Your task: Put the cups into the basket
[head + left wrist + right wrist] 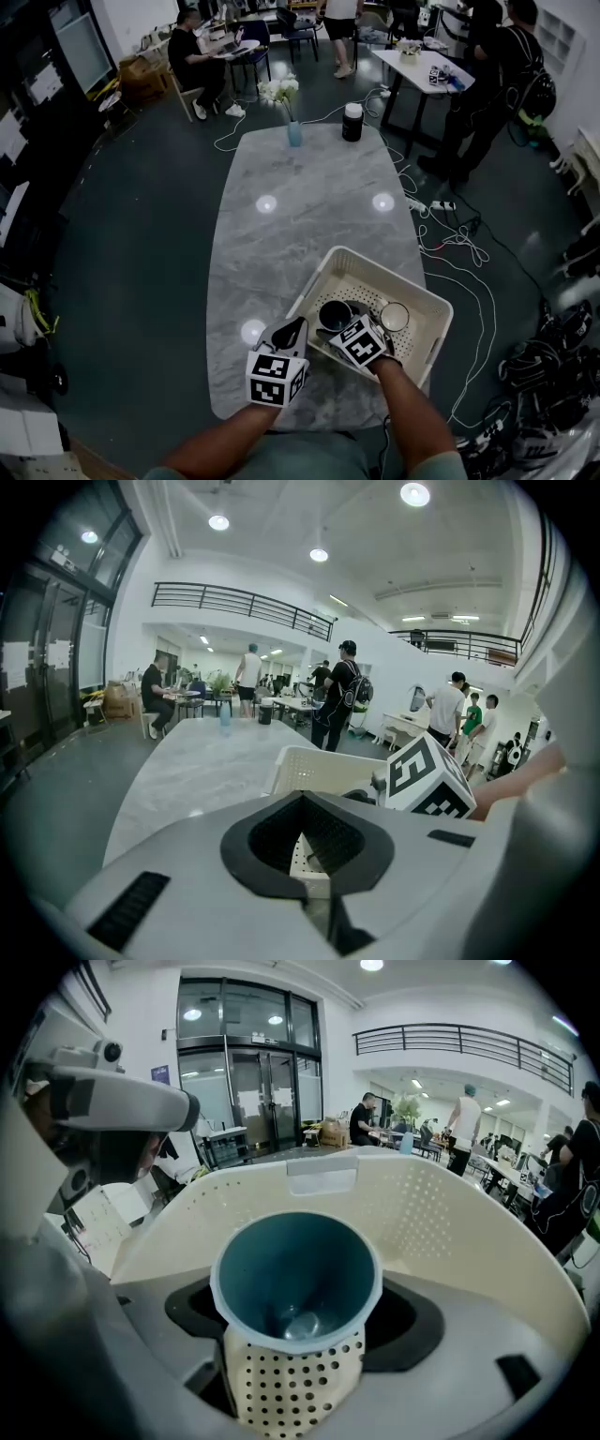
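A white perforated basket [424, 302] stands at the near right corner of the marble table [300, 225]. In it stand a dark teal cup [335, 314] and a pale cup [395, 317]. My right gripper [336, 330] reaches into the basket from the near side. In the right gripper view the teal cup [295, 1279] sits mouth-up between the jaws of that gripper [295, 1321], low against the basket's wall [441, 1213], and the jaws are shut on its sides. My left gripper [292, 328] hovers just left of the basket, shut and holding nothing [302, 803]; its view shows the basket [309, 766].
A blue vase with white flowers [292, 131] and a black jar with a white lid [352, 122] stand at the table's far end. Cables and a power strip [441, 205] trail over the floor to the right. People sit and stand at desks beyond.
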